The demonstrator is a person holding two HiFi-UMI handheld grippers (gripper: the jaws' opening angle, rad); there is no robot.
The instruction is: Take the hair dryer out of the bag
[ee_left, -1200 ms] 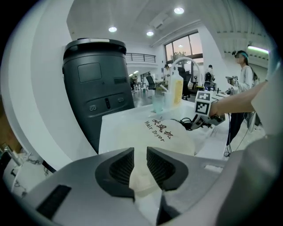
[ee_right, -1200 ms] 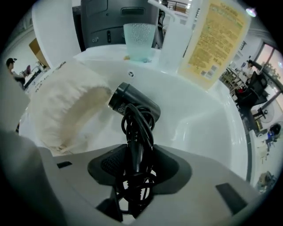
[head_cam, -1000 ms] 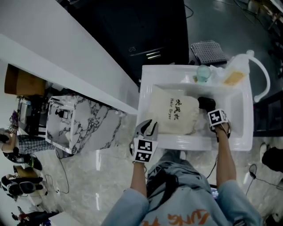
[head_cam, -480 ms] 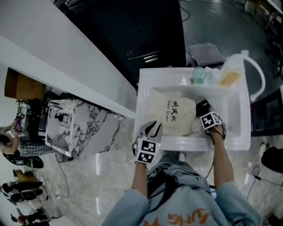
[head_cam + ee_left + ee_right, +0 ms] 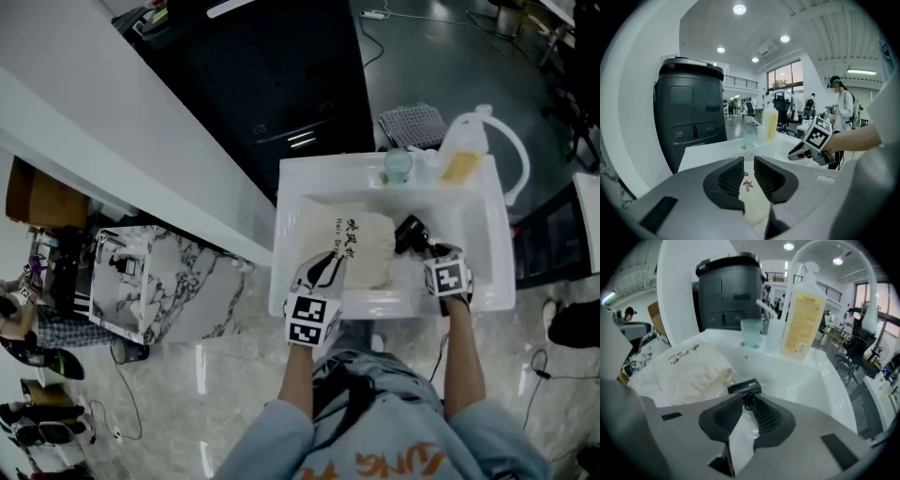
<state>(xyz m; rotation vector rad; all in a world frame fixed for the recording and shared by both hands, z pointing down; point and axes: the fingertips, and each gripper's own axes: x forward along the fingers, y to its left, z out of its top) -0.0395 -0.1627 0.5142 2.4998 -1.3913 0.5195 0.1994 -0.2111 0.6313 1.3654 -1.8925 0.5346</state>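
Hair dryer is found in the sink, just outside the bag at the bag's 3 o'clock. Its dark body runs roughly 11-to-5 into the right tool, whose jaws have just been closed on its near end. The left tool, at the bag's 7 o'clock, has just been narrowed onto the bag's near edge, so the right tool is judged the puller, toward 5 o'clock.

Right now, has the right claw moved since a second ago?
Yes. The right claw drew back toward the sink's near rim; its jaws have just been closing, the hair dryer between them.
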